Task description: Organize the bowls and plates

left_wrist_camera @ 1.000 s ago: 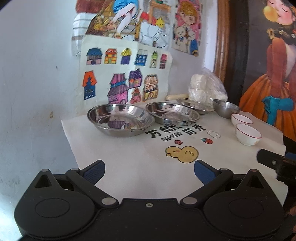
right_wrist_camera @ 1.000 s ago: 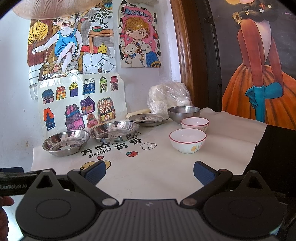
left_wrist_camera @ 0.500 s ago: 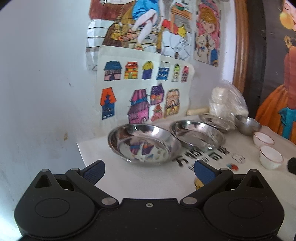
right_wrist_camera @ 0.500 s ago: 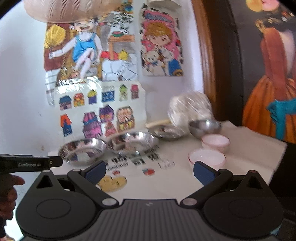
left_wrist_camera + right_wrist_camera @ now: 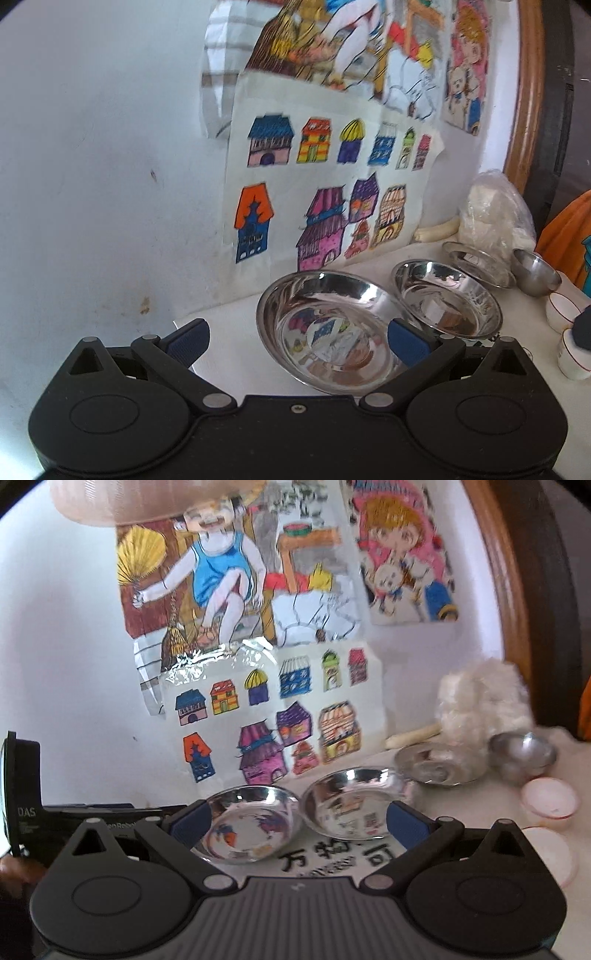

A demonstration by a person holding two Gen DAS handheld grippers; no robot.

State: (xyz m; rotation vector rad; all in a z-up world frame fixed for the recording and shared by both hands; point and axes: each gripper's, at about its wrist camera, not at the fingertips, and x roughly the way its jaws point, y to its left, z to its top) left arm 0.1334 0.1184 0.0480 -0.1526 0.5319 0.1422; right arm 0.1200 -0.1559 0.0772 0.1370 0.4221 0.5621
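Both the left gripper (image 5: 298,334) and right gripper (image 5: 298,818) sit with jaws wide open, nothing held. Steel plates (image 5: 328,328) and white bowls (image 5: 550,799) look empty, lined up left to right.

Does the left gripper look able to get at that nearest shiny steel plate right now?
Probably yes. The left gripper has its jaws wide open, and the nearest steel plate sits just ahead, its right rim by the right finger, with nothing in between.

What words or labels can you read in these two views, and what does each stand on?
"万物" and "可": tablecloth, in front of the steel dishes.
Small line under them: too blurred.
"DAS": left gripper body.
Next label there: partly hidden, unreadable.
Wall drawings: no legible words.
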